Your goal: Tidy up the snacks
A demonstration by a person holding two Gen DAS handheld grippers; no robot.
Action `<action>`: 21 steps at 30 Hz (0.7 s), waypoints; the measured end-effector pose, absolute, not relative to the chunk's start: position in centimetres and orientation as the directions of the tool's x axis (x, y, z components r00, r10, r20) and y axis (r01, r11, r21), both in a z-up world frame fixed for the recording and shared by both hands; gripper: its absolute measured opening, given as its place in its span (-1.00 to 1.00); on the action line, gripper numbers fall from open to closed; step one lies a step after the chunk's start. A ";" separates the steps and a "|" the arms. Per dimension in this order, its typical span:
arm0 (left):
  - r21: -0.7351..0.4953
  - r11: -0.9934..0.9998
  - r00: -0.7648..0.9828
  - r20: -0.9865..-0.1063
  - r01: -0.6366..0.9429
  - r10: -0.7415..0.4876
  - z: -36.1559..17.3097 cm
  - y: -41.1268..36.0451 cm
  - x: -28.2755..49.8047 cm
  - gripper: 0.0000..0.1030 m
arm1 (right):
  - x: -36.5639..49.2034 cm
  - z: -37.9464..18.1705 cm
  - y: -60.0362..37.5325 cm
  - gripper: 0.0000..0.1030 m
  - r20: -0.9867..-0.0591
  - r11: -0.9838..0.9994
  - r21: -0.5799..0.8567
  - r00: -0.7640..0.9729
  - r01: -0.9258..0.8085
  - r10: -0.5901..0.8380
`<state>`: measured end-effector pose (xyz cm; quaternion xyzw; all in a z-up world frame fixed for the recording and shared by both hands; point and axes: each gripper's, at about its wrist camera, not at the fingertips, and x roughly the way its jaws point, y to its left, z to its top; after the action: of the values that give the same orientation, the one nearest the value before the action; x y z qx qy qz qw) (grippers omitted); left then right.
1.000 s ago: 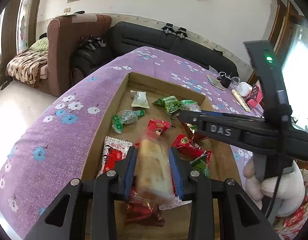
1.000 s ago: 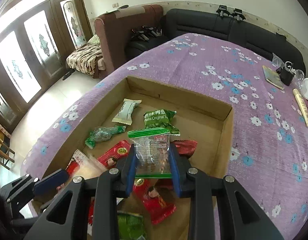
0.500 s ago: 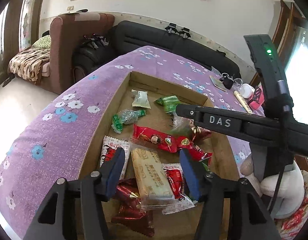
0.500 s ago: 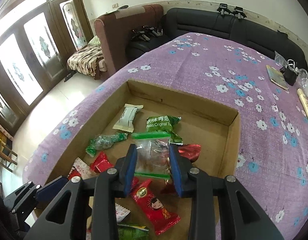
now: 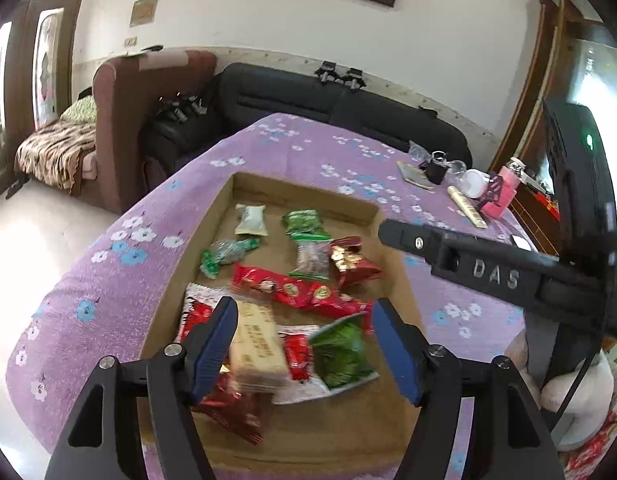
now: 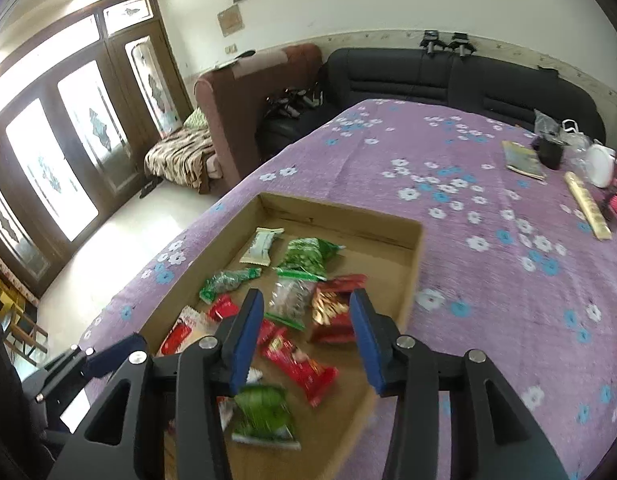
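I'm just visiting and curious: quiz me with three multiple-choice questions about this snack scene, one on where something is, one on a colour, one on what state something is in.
1. Where do the snack packets lie?
A. in the cardboard tray
B. on the sofa
C. on the floor

2. What colour is the tablecloth?
A. plain white
B. purple with flowers
C. green stripes

3. What are the left tongs doing?
A. squeezing a packet
B. standing apart, gripping nothing
C. lying flat on the cloth

Answers:
1 A: the packets, such as the beige wafer packet, lie inside the cardboard tray.
2 B: the tablecloth is purple with white and blue flowers.
3 B: the left tongs are opening above the packets, with neither pad pressing on one.
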<state>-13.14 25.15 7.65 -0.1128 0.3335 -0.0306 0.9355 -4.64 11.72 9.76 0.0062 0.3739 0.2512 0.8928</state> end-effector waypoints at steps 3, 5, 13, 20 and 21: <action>-0.210 0.978 0.787 -0.602 0.005 -0.133 8.6 23.9 -13.9 0.44 | -6.1 9.8 10.0 -0.06 -0.653 0.877 0.211 0.606 -0.431 0.454; -0.184 0.983 0.798 -0.589 0.018 -0.125 9.3 22.8 -14.6 0.45 | -7.1 9.8 8.9 -0.06 -0.646 0.880 0.215 0.614 -0.423 0.453; -0.106 0.994 0.853 -0.517 0.027 -0.078 12.0 19.7 -17.3 0.65 | -11.6 10.6 5.5 0.08 -0.583 0.894 0.193 0.685 -0.405 0.437; -0.059 0.997 0.922 -0.387 -0.050 0.023 14.6 18.8 -20.4 0.84 | -14.4 11.2 4.1 0.19 -0.535 0.897 0.190 0.724 -0.398 0.435; -0.051 0.996 0.931 -0.362 -0.069 0.046 14.9 18.8 -20.9 0.89 | -14.7 11.2 4.0 0.19 -0.531 0.897 0.188 0.727 -0.400 0.435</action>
<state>-20.92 18.82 14.91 -0.0314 0.1836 0.0294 0.9821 -14.68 3.96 11.18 0.0302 0.2934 0.2248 0.9287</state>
